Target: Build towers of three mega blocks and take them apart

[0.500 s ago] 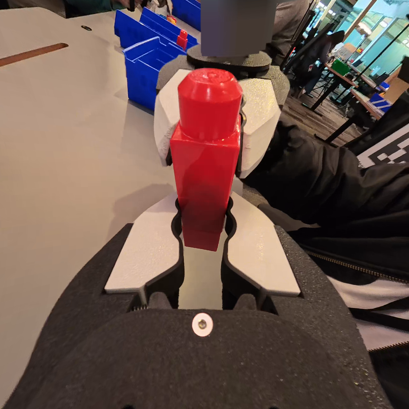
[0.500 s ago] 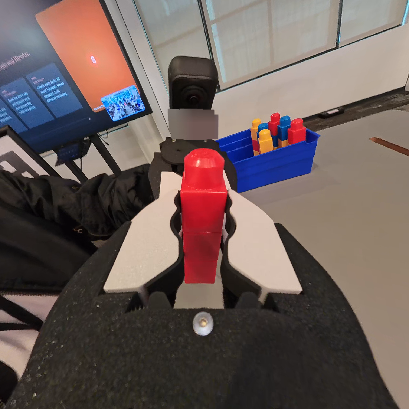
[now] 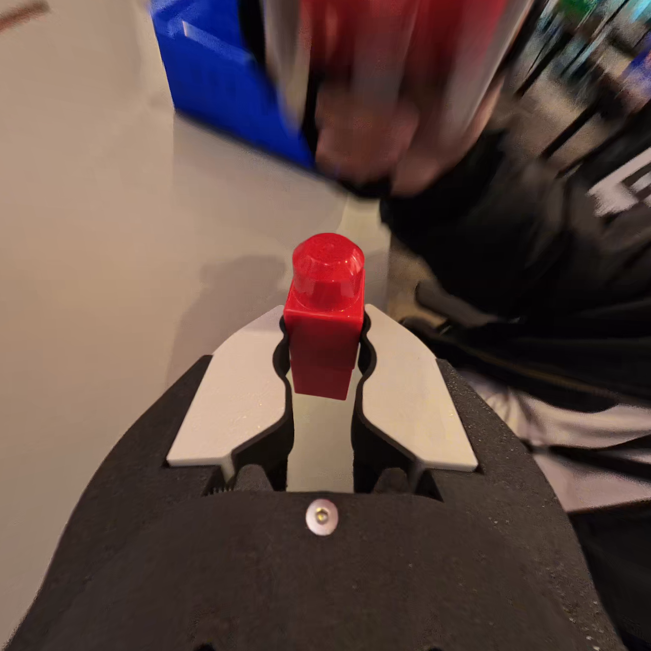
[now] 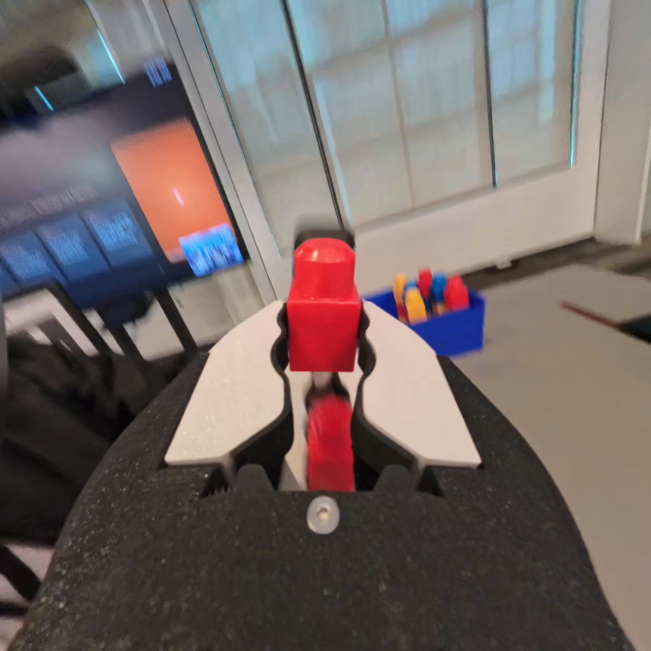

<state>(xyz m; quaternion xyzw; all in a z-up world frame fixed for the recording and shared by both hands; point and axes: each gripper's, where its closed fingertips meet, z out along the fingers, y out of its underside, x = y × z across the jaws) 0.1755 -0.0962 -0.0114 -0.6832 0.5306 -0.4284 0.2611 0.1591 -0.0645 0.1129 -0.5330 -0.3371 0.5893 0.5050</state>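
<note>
Between each gripper's fingers: glossy red stacks, left (image 3: 323,347), right (image 4: 323,334), clamped.

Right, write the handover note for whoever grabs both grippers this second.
Left gripper: shut on a red stack, seemingly two blocks joined.
Right gripper: shut on a single red block, clear of the stack. Both views are motion-blurred.
Blue bin on the table holds yellow, blue and red blocks.
Done: the single block is off the stack.
Left: split the stack, then probably bin the pieces.
</note>
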